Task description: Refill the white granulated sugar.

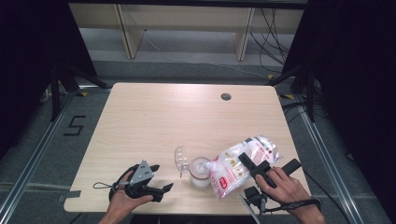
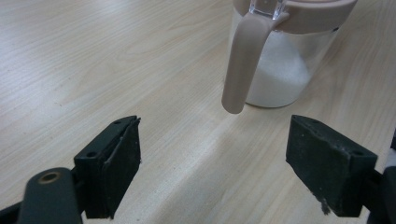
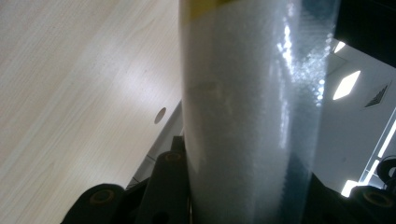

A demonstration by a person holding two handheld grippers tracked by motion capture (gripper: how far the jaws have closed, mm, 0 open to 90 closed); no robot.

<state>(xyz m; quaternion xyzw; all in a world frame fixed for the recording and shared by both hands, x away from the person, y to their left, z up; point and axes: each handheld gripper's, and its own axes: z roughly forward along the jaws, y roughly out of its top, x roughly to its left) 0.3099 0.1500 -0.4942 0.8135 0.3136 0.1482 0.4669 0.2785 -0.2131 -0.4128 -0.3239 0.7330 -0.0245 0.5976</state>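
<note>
The pale wood-grain worktop (image 1: 154, 121) looks matt and smooth; the glossy clear plastic bag of white grains (image 1: 238, 163) crinkles; the clear jar (image 2: 280, 70) shines.

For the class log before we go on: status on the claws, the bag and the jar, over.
Right claw shut on the bag, tilted over the jar. Left claw open, empty, beside the jar. Jar part-filled with white grains, lid flipped open. Nothing in the way.
</note>
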